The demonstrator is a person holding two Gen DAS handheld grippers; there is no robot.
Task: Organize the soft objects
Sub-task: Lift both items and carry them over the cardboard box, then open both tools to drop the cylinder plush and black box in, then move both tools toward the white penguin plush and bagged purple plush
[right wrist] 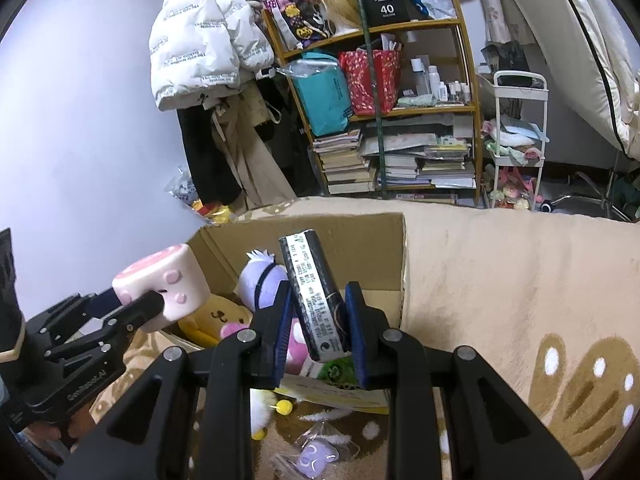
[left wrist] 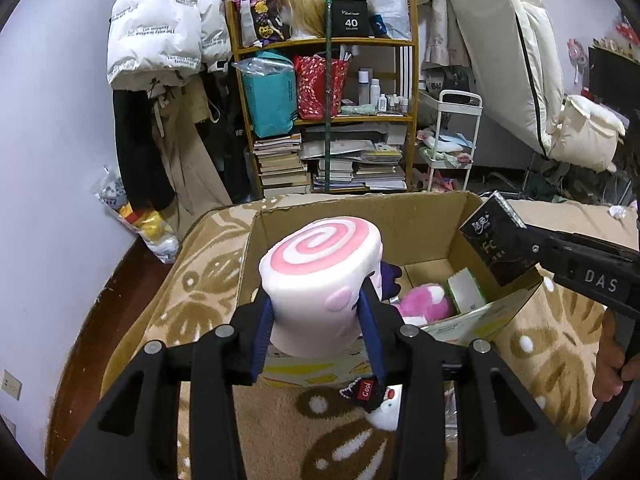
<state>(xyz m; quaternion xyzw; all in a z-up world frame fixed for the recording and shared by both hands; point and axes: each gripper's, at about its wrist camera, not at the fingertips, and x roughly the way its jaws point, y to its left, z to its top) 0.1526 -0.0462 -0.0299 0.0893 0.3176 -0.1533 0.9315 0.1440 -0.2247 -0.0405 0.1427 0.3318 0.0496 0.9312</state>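
The left claw point(left wrist: 316, 320) is clamped on a pink-and-white swirl roll plush point(left wrist: 320, 276), its blue pads pressing both sides, and holds it above the near left edge of the open cardboard box point(left wrist: 360, 220). The right claw point(right wrist: 320, 320) is clamped on a black tissue pack point(right wrist: 316, 300), held tilted over the box's near right edge; white barcode print runs along its side, and the left wrist view shows gold characters and "FC" on its face point(left wrist: 494, 240). The right claw's body reads "DAS" in that view, and the left claw's body reads "GenRobot-AI" in the right wrist view. Inside the box lie a pink plush point(left wrist: 424, 304), a lavender plush with a white tuft point(right wrist: 260, 276), a yellow plush point(right wrist: 216, 316) and a green-and-white pack point(left wrist: 466, 292). The box sits on a beige blanket with brown paw prints point(right wrist: 500, 280). On the blanket just before the box lies a small black tag reading "Cool" point(left wrist: 366, 394). Behind stands a wooden shelf point(left wrist: 332, 42) carrying a black box marked "40 COLORS" point(left wrist: 351, 20), and a white puffer jacket point(left wrist: 160, 28) printed "The only fashion art" hangs at its left.
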